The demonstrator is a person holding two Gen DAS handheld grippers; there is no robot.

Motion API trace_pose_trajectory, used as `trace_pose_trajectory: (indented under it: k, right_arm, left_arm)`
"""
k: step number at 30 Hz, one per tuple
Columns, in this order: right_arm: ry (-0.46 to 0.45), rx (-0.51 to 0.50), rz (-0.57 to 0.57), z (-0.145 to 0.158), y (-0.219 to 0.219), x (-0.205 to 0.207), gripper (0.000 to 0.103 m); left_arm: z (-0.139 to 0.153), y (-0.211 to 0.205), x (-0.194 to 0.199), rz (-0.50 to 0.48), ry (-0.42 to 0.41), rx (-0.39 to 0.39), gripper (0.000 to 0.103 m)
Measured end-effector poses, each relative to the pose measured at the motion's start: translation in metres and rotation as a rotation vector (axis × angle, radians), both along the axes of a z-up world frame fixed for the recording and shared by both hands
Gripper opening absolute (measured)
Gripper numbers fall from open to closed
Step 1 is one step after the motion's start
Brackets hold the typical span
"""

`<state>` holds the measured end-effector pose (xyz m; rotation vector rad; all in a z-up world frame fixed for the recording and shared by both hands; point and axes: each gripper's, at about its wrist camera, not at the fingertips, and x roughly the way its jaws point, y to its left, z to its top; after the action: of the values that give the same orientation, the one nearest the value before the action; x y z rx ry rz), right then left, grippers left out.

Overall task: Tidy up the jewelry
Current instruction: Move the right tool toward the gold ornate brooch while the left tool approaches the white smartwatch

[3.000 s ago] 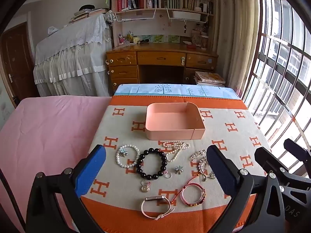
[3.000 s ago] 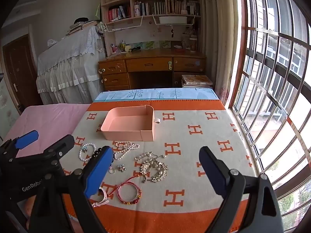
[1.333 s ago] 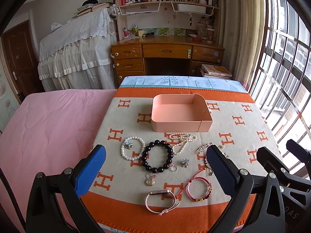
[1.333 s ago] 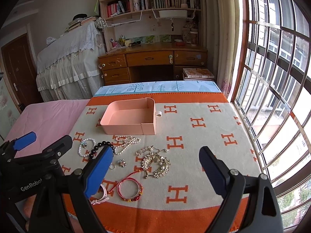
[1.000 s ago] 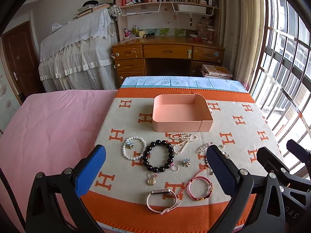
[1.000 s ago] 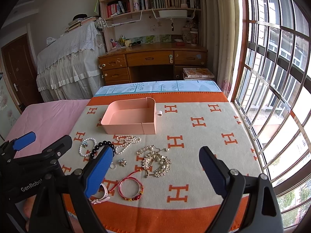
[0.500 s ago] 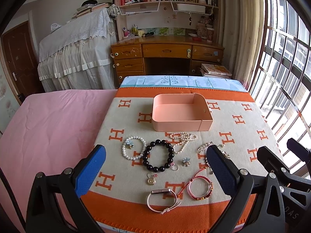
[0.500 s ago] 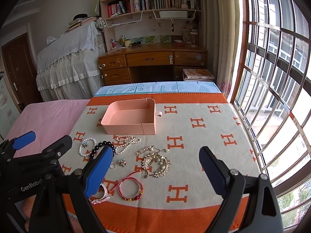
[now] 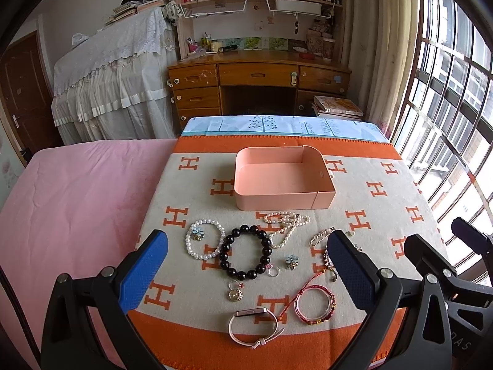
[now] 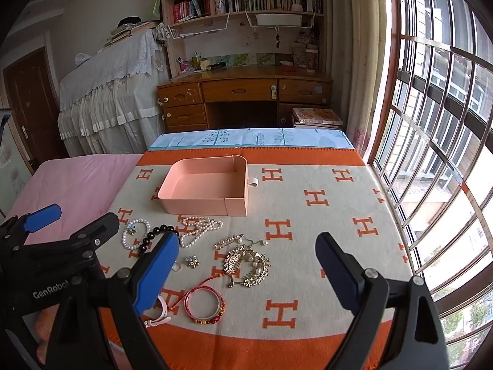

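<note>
An empty pink box (image 9: 282, 180) (image 10: 206, 185) sits on the orange-and-cream H-patterned blanket (image 9: 385, 203). In front of it lie a black bead bracelet (image 9: 245, 256), a white pearl bracelet (image 9: 203, 242), a pearl necklace (image 9: 285, 226) (image 10: 198, 228), a red string bracelet (image 9: 314, 303) (image 10: 205, 305), a pink watch band (image 9: 252, 323), a gold hair comb (image 10: 248, 265), rings and small charms. My left gripper (image 9: 246, 268) is open above the near jewelry, holding nothing. My right gripper (image 10: 246, 268) is open over the comb, also holding nothing.
A pink bedsheet (image 9: 71, 200) lies left of the blanket. Barred windows (image 10: 431, 141) run along the right. Beyond the bed stand a wooden desk (image 9: 258, 83) with bookshelves and a white-draped piece of furniture (image 9: 114, 71). The blanket's right half (image 10: 339, 215) carries no jewelry.
Over three seconds both grippers rose and pulled back a little, so the jewelry sits slightly farther away. In the last half second nothing visibly moved.
</note>
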<state>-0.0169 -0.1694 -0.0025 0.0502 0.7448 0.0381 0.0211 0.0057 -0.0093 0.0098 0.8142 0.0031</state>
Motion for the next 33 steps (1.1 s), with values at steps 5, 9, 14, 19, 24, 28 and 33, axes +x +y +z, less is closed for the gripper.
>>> trace_pose_trajectory:
  k: [5,9,14,19,24,28,33]
  right_arm:
    - [0.019,-0.012,0.015,-0.004,-0.001,0.013,0.091]
    - [0.042,-0.006,0.025,-0.009,-0.006,0.03,0.091]
    - [0.057,-0.017,0.037,-0.014,-0.019,0.05,0.091]
    - [0.094,-0.034,0.067,-0.023,-0.031,0.078,0.091]
    - [0.178,-0.029,0.107,-0.044,-0.045,0.105,0.08]
    - [0.281,-0.011,0.139,-0.071,-0.052,0.12,0.064]
    - [0.382,-0.026,0.231,-0.108,-0.042,0.12,0.058]
  left_arm:
    - [-0.004,-0.002,0.017,-0.028,0.025,0.008,0.102]
    - [-0.009,0.001,0.035,-0.054,0.058,-0.001,0.102]
    - [-0.013,0.017,0.061,-0.035,0.087,-0.011,0.102]
    - [-0.023,0.039,0.087,-0.009,0.114,-0.012,0.102]
    - [-0.05,0.061,0.113,0.003,0.23,-0.07,0.102]
    - [-0.076,0.068,0.123,0.019,0.297,-0.06,0.102]
    - [-0.108,0.071,0.128,0.005,0.387,-0.088,0.102]
